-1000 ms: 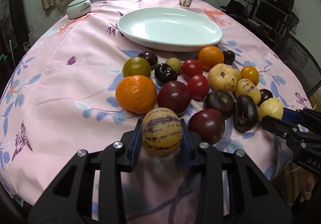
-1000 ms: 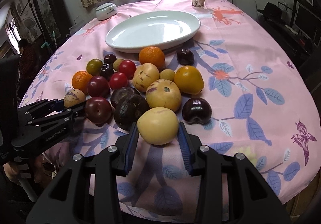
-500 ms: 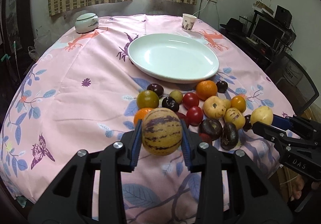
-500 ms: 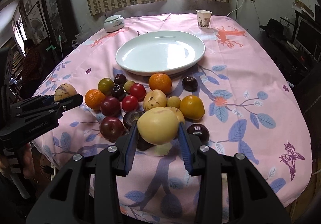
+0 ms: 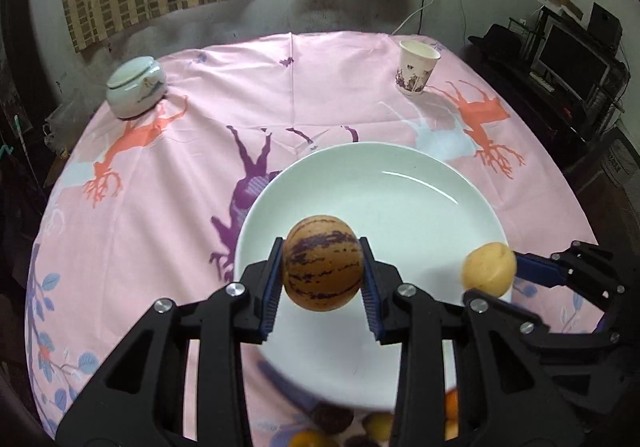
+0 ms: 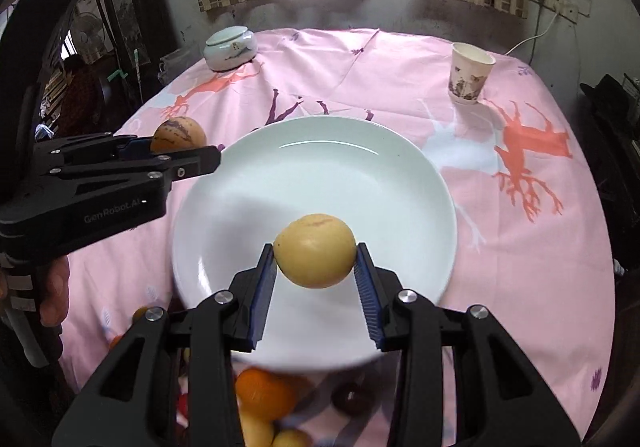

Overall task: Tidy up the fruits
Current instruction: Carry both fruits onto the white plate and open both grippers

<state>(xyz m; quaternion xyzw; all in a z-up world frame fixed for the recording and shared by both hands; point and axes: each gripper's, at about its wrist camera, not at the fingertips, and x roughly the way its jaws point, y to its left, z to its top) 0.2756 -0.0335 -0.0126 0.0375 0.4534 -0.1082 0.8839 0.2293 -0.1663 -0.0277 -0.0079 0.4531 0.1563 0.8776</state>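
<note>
My left gripper [image 5: 322,279] is shut on a round tan fruit with purple stripes [image 5: 322,262], held in the air over the near left part of the white plate [image 5: 400,183]. My right gripper [image 6: 315,273] is shut on a plain yellow fruit [image 6: 315,255] above the near middle of the same plate [image 6: 328,167], which has nothing lying in it. Each gripper shows in the other's view: the right one with its yellow fruit [image 5: 489,269] at the plate's right rim, the left one with its striped fruit [image 6: 178,135] at the left rim. The fruit pile is mostly hidden under the grippers.
Several fruits [image 6: 264,393] lie on the pink floral tablecloth [image 5: 160,183] just in front of the plate. A paper cup [image 5: 416,67] stands at the back right, a lidded white jar [image 5: 136,87] at the back left. A hand [image 6: 52,295] holds the left gripper.
Both grippers, each still shut on its fruit, have lifted off the pile and travelled forward over the plate. The fruit pile has dropped to the bottom edge of both views.
</note>
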